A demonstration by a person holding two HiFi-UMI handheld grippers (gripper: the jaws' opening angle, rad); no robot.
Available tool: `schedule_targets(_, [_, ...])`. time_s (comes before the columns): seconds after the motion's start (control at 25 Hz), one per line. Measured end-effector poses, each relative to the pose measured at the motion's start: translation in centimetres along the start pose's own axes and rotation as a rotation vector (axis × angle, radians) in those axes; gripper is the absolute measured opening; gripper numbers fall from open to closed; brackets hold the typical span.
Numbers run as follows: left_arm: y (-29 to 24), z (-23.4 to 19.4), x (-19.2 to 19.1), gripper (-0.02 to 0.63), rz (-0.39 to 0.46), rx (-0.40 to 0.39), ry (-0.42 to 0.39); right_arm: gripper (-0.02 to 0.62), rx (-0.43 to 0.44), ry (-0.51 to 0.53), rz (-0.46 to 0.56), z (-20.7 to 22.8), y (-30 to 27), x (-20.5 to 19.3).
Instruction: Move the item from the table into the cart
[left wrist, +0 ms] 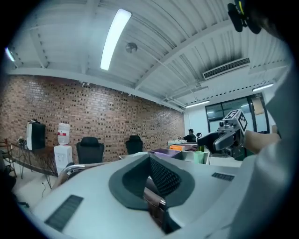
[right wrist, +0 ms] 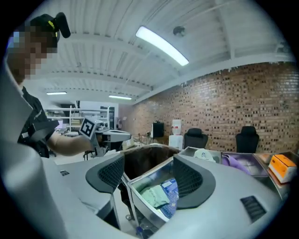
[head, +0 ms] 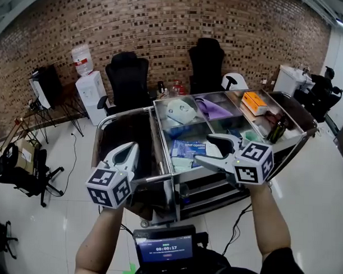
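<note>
A steel cart (head: 154, 176) with several open compartments stands in front of me. My right gripper (head: 203, 149) hovers open over its front compartment with nothing between its fingers. In the right gripper view, the right gripper (right wrist: 149, 175) frames a blue packet (right wrist: 172, 189) and a pale green packet (right wrist: 154, 196) lying in that compartment. My left gripper (head: 132, 147) is shut and empty, held over the cart's dark left bin (head: 122, 135). In the left gripper view, the left gripper (left wrist: 152, 179) points level across the room. I cannot tell which item the task means.
The cart also holds a white item (head: 181, 111), a purple cloth (head: 214, 110), an orange box (head: 255, 102) and a dark bottle (head: 276, 131). Two black chairs (head: 127, 79) and a water dispenser (head: 89, 86) stand behind it by the brick wall. A screen device (head: 166, 248) is at my chest.
</note>
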State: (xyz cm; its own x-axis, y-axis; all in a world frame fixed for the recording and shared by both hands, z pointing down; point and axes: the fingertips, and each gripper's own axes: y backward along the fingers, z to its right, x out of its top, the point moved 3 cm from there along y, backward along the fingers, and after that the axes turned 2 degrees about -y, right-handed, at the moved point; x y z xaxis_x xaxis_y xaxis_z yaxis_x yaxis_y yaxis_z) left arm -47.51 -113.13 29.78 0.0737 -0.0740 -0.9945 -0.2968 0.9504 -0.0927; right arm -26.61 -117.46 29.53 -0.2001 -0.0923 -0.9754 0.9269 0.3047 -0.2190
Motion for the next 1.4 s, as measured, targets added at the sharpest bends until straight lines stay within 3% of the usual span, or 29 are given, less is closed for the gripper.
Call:
schedule_targets(0.2, [3.5,0.7,-1.8,0.003,0.068,0.062,-0.047,0.324,-0.093,0.018,0.105,-2.0,2.6,-1.4])
schedule_targets(0.44, [5.5,3.0,-3.7,0.003,0.154,-0.030,-0.047,0.324,-0.200,-0.100,0.199,-3.0,3.8,-5.1])
schedule_targets(0.52, [5.6,3.8,-4.9,0.003,0.144,-0.048,-0.058,0.265,-0.226,-0.120,0.222,-3.1,4.0,-6.5])
schedule_targets(0.76, [5.4,4.8,-7.4,0.003,0.100,-0.067,-0.050,0.260,-0.251,-0.120,0.213,-3.6,4.2,-9.6])
schedule_targets(0.8, [5.3,4.9,-7.7,0.003,0.095,-0.073,-0.050,0.231,-0.260,-0.121,0.213,-3.7,4.2,-9.9])
schedule_targets(0.88, [5.3,5.1,-8.3,0.003,0.084,-0.078,-0.050,0.095,-0.277,-0.124,0.214,-3.8,4.3,-10.4])
schedule_targets(1.0, [5.0,5.6,-9.1,0.003,0.078,-0.088,-0.041,0.006,-0.298,-0.109,0.215,-4.0,4.5,-11.0])
schedule_targets(1.16, [4.3,7.0,-9.8,0.003,0.090,-0.161,-0.010,0.002,-0.309,-0.143,0.270,-4.0,4.9,-11.2])
schedule_targets(1.4, [4.2,7.5,-10.5,0.003,0.069,-0.146,-0.013,0.002,-0.315,-0.151,0.240,-4.2,4.4,-12.4])
